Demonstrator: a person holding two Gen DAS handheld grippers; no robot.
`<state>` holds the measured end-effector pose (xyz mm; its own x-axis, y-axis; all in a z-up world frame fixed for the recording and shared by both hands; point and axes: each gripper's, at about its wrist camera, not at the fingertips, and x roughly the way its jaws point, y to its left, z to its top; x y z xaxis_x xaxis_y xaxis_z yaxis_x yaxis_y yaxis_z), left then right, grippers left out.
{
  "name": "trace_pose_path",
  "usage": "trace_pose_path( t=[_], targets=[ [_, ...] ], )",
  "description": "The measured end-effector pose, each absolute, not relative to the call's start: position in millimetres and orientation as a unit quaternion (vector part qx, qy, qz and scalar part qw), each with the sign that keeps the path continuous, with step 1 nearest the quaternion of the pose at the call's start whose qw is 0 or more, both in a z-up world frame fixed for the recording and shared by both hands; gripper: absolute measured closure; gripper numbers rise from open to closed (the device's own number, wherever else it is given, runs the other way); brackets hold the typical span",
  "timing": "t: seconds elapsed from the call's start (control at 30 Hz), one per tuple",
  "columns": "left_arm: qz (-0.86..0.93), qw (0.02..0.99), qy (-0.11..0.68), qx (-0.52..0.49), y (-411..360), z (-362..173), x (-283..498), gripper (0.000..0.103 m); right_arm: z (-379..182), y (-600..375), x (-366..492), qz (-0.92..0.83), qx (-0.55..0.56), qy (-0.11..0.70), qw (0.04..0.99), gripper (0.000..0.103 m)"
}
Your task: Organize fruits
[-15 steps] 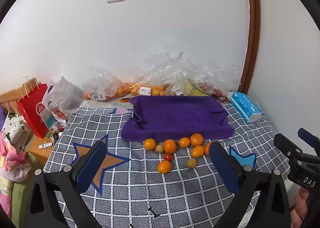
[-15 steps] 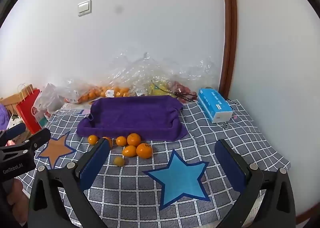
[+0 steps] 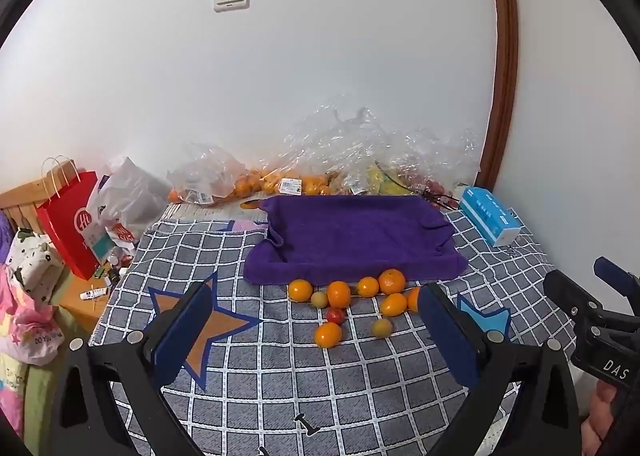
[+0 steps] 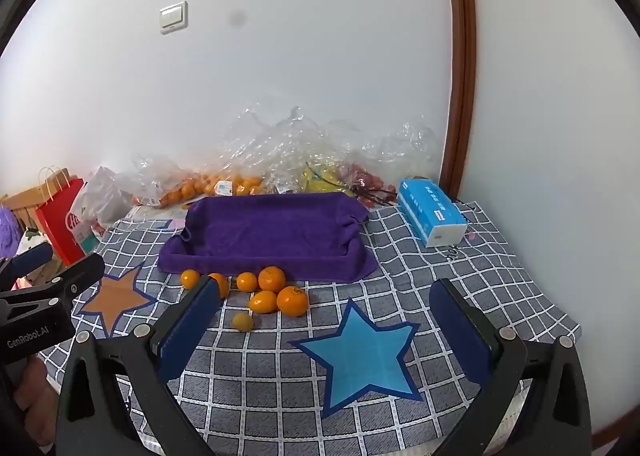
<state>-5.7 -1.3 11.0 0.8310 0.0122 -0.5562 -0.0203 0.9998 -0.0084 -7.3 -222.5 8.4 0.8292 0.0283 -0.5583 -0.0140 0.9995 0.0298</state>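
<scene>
Several loose oranges (image 3: 338,293) (image 4: 292,300) lie on the checked cloth in front of a purple towel-lined tray (image 3: 352,238) (image 4: 268,232), with a small red tomato (image 3: 335,315) and two yellow-green fruits (image 3: 382,327) (image 4: 243,321) among them. My left gripper (image 3: 316,324) hovers above the cloth just short of the fruit, open and empty. My right gripper (image 4: 324,316) hangs open and empty over the blue star, to the right of the fruit. Its left finger hides part of one orange.
Clear plastic bags of fruit (image 3: 304,180) (image 4: 280,172) are piled against the wall behind the tray. A blue tissue pack (image 3: 490,218) (image 4: 432,216) lies at the right. A red paper bag (image 3: 72,222) and clutter stand off the left edge. The other gripper shows at each view's side.
</scene>
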Motion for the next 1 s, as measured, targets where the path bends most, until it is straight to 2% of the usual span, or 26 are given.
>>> trace_pose_path(
  t=[1.0],
  targets=[
    [0.009,0.956,0.292,-0.012,-1.7,7.1,-7.1,0.000,8.8,-224.1,-12.2,0.015,0.013,0.291,0.956,0.000]
  ],
)
